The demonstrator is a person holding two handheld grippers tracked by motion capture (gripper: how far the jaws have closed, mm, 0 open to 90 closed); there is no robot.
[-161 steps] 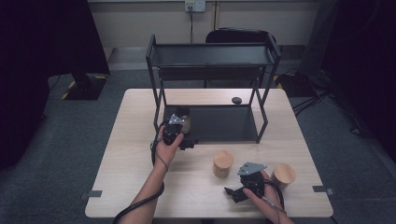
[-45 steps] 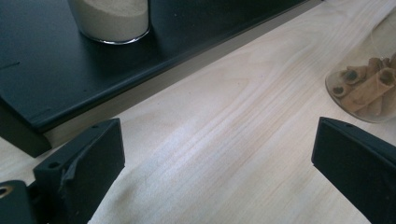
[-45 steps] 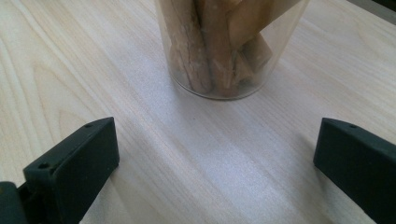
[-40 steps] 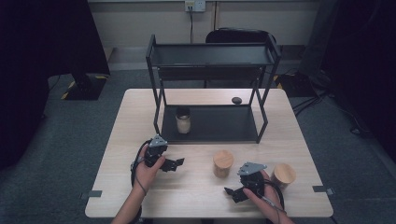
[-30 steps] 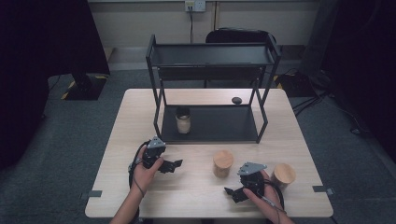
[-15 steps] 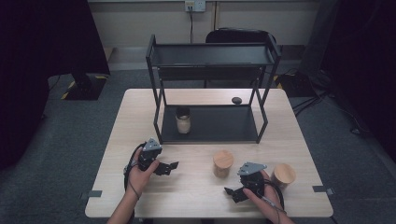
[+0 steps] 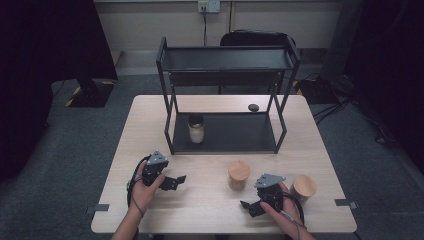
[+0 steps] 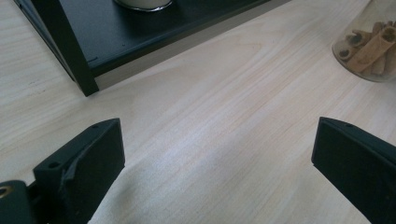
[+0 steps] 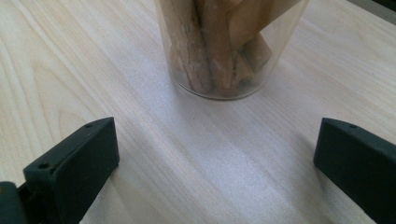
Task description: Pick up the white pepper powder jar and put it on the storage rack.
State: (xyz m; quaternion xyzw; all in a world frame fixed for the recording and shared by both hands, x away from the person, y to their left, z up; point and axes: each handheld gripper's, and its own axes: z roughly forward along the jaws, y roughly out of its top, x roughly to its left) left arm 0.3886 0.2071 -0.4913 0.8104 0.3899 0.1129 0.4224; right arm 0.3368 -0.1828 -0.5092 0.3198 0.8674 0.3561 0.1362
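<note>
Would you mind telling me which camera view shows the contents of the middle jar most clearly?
The right gripper view: the middle jar stands close ahead, cinnamon sticks clear through its glass. The high view shows its wooden lid and little else. The left gripper view catches part of it at the top right edge.

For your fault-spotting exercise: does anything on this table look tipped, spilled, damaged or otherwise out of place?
Nothing stands out. The jar on the shelf and both wooden-lidded jars stand upright, nothing is spilled, and the left gripper and right gripper are open and hold nothing.
</note>
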